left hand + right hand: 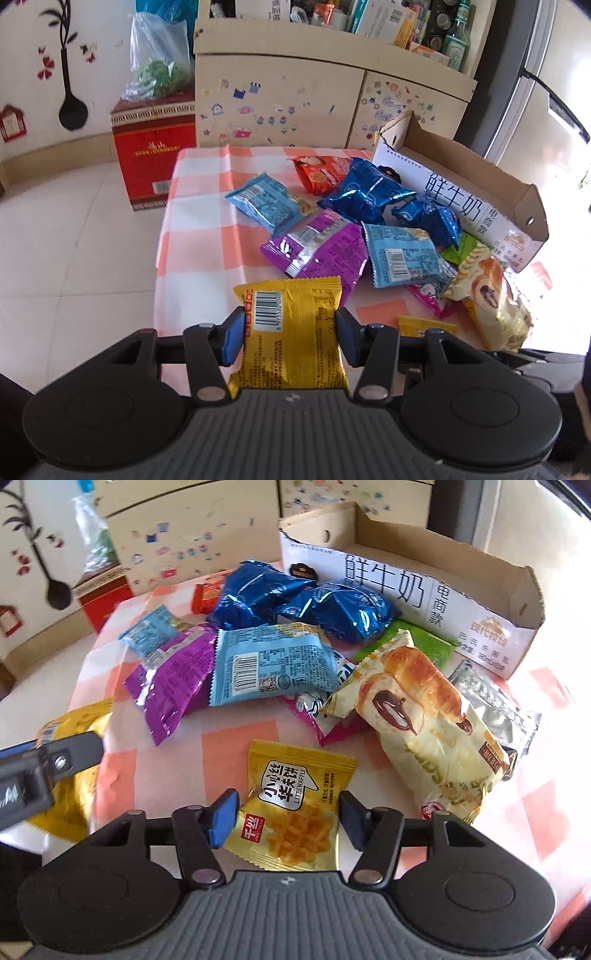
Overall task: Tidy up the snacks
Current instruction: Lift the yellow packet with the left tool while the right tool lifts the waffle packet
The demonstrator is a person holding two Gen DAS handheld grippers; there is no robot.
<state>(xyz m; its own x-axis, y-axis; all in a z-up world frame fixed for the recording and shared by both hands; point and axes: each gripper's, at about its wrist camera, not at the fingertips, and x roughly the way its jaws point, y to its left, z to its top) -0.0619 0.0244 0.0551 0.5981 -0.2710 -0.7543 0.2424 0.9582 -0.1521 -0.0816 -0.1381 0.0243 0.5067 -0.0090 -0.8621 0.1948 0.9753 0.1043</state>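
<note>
My left gripper (290, 332) is shut on a yellow snack packet (291, 306), barcode side up, at the near edge of the table. My right gripper (288, 819) is shut on a second yellow waffle packet (291, 782) that lies on the checked cloth (236, 734), with its pads against both sides. A finger (74, 749) of the left gripper shows at the left of the right wrist view. Beyond lie loose snacks: a croissant pack (421, 709), a light blue packet (269, 664), a purple packet (173, 683) and dark blue foil packs (258, 590). An open cardboard box (406, 587) stands behind them.
A red carton (155, 147) stands on the floor left of the table, with a plastic bag (159, 70) of green stuff on top. A sticker-covered cabinet (277, 103) stands behind the table. The table's left edge (166, 221) drops to a tiled floor.
</note>
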